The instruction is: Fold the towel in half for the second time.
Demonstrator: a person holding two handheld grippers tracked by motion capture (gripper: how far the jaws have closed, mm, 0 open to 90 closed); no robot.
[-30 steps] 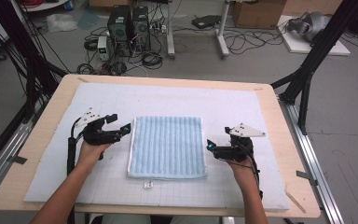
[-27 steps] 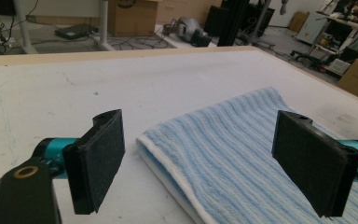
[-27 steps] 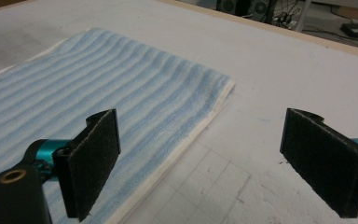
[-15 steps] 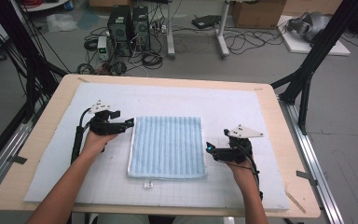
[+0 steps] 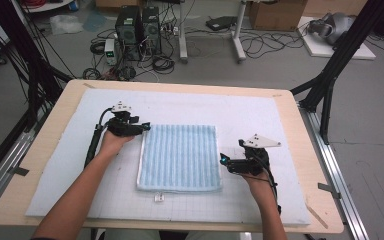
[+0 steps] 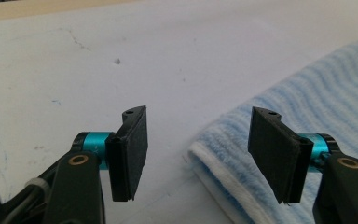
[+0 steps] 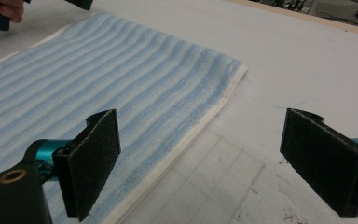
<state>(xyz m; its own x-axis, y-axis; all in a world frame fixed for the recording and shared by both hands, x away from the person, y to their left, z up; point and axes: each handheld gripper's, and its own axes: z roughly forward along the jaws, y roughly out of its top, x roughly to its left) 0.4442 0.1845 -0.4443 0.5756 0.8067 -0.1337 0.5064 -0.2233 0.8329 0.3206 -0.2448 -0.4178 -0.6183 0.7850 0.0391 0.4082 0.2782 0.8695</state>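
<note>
Two open grippers flank the folded blue striped towel [image 5: 179, 157]: left gripper [image 5: 141, 128] at ten o'clock, right gripper [image 5: 223, 161] at three. The left's jaws have just been closing, its corner between them unpinched; next, I judge, clamp that corner.

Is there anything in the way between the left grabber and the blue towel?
No, nothing visible. The left gripper has its jaws, which have just been closing, apart around the towel's far left corner, with only bare white mat near it. The pads do not press the cloth yet.
</note>
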